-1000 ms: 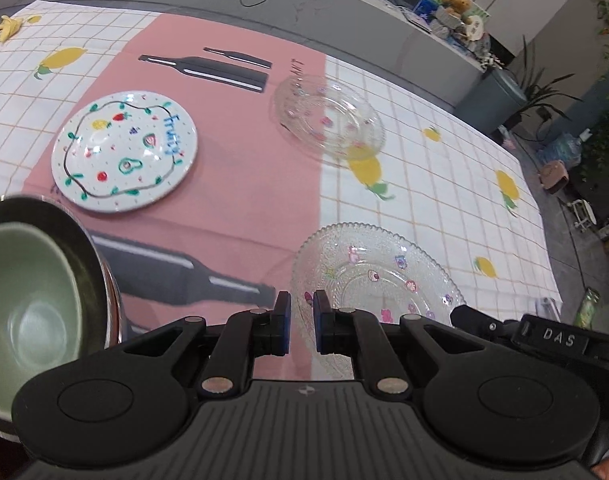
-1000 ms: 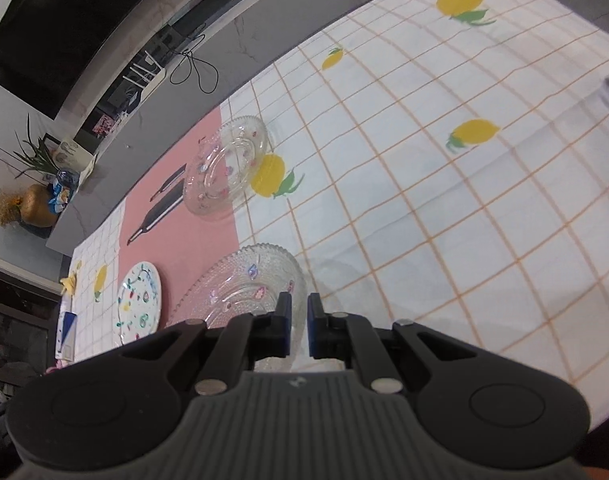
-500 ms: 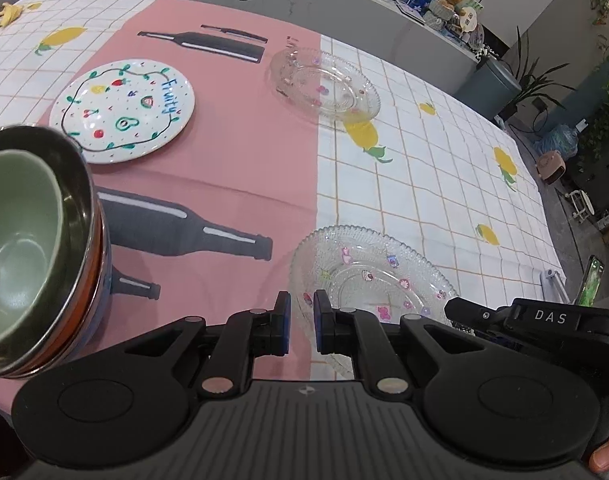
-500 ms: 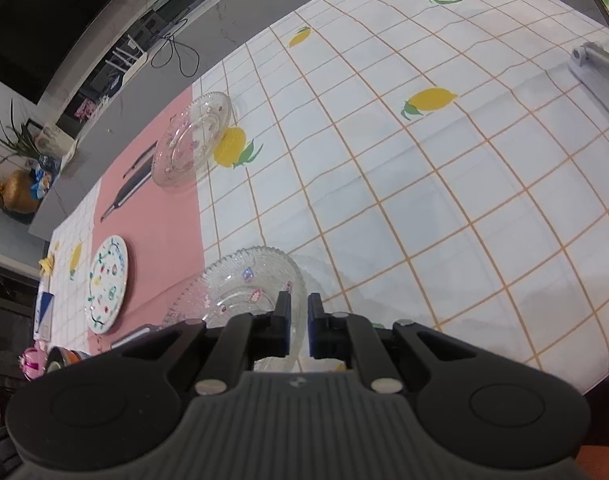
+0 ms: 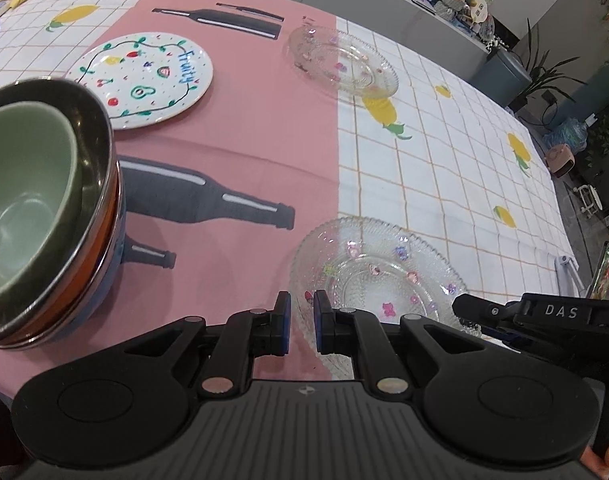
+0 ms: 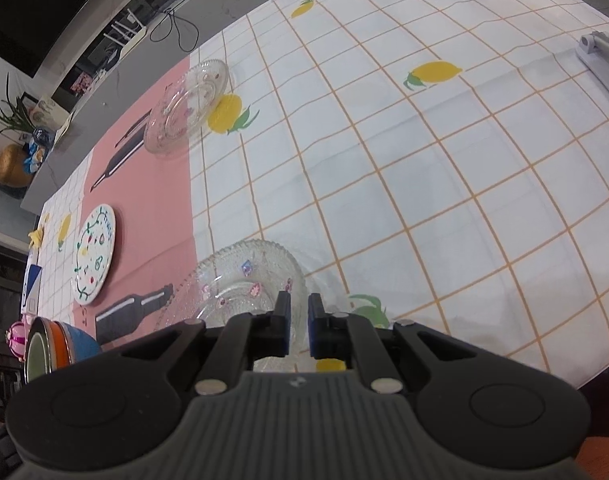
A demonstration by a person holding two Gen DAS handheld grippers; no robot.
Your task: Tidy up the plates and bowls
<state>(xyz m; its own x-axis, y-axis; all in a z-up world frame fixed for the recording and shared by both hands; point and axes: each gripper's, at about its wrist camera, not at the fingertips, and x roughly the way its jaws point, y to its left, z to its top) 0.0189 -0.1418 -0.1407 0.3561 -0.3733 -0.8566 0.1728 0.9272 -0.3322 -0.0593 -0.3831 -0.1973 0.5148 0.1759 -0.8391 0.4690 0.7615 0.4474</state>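
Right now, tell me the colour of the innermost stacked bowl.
Pale green innermost bowl, nested in a dark metal one; clearest in the left wrist view.
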